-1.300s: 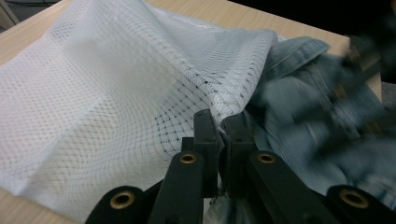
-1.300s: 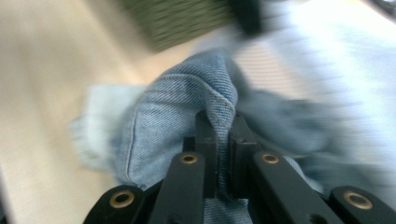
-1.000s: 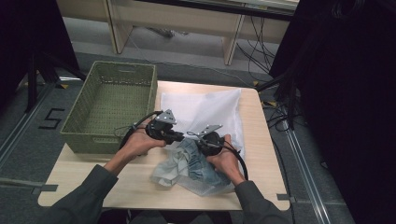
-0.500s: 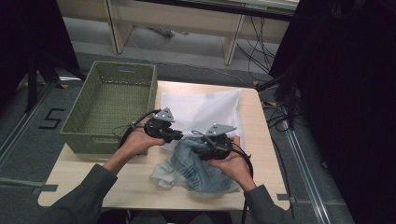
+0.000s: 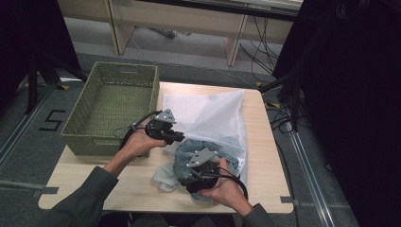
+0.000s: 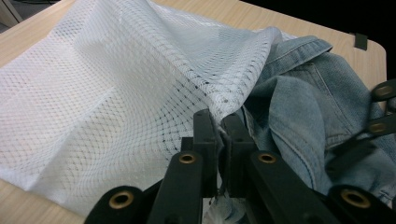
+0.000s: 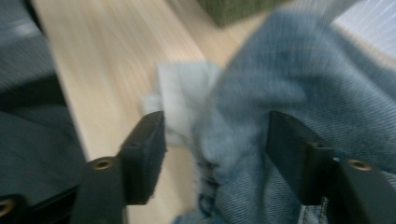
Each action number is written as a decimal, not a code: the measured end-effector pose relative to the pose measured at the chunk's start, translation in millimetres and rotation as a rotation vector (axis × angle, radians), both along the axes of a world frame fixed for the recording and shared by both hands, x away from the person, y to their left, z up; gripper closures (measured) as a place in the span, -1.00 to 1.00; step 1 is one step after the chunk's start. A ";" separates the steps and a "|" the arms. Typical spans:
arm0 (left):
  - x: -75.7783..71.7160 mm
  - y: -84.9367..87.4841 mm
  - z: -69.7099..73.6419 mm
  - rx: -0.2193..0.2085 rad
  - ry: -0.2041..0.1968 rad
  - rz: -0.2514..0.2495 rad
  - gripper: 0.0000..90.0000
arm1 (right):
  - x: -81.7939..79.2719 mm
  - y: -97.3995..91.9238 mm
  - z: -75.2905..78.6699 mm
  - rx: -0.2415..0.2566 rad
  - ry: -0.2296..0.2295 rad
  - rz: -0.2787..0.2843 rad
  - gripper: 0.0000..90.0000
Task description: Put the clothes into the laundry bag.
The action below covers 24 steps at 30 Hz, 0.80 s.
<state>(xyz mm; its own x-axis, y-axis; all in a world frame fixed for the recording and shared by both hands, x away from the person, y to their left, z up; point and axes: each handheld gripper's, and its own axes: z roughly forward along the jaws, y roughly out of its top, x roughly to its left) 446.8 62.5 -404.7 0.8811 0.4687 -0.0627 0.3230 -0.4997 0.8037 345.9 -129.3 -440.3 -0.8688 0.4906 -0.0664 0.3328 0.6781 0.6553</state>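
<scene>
Denim first: a faded blue denim jacket (image 5: 198, 158) lies bunched at the near edge of the wooden counter (image 5: 265, 156), its far part tucked into the mouth of a white mesh laundry bag (image 5: 208, 113). The right gripper (image 5: 191, 177) sits over the near side of the heap, jaws spread wide, having just been opening. In the right gripper view, denim (image 7: 280, 84) lies between the pads but neither pad presses on it, so no grip; the frame is blurred. Past it, the left gripper (image 6: 219, 126) is clamped tight on the mesh rim (image 6: 233, 98), lifting it so the mouth stays open over the jacket (image 6: 299, 93). Further left, an olive woven basket (image 5: 111, 109) stands on the counter, touching the bag's left edge or just beside it. Beyond the counter: floor and cables.

Judged step: stuffing the jacket into the bag, partly done. To do it well: keep the left pinch steady and raised, and close the right gripper on a thick fold of loose near-side denim, not on the pale lining sticking out left. Then push it low under the lifted rim, avoiding the mesh itself.
</scene>
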 end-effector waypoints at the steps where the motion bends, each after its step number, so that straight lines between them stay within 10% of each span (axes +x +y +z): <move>1: -0.1 -0.1 0.0 0.002 0.002 0.000 0.90 | 0.6 1.5 -5.3 -0.013 0.032 -0.018 -0.14; 8: -1.8 -1.4 -0.5 0.010 0.005 -0.007 0.91 | 28.7 2.3 -31.9 -0.088 0.040 -0.033 0.62; 9: -1.4 -1.4 -0.4 0.010 0.001 -0.016 0.91 | 28.8 1.6 -27.6 -0.063 0.099 -0.087 0.68; 17: -11.0 -7.1 10.8 -0.006 -0.024 -0.053 0.93 | 53.4 -29.9 4.6 0.114 0.050 -0.212 0.74; 24: -18.5 -16.8 15.0 0.019 -0.042 -0.095 0.93 | 75.5 -42.3 19.1 0.167 0.035 -0.308 0.75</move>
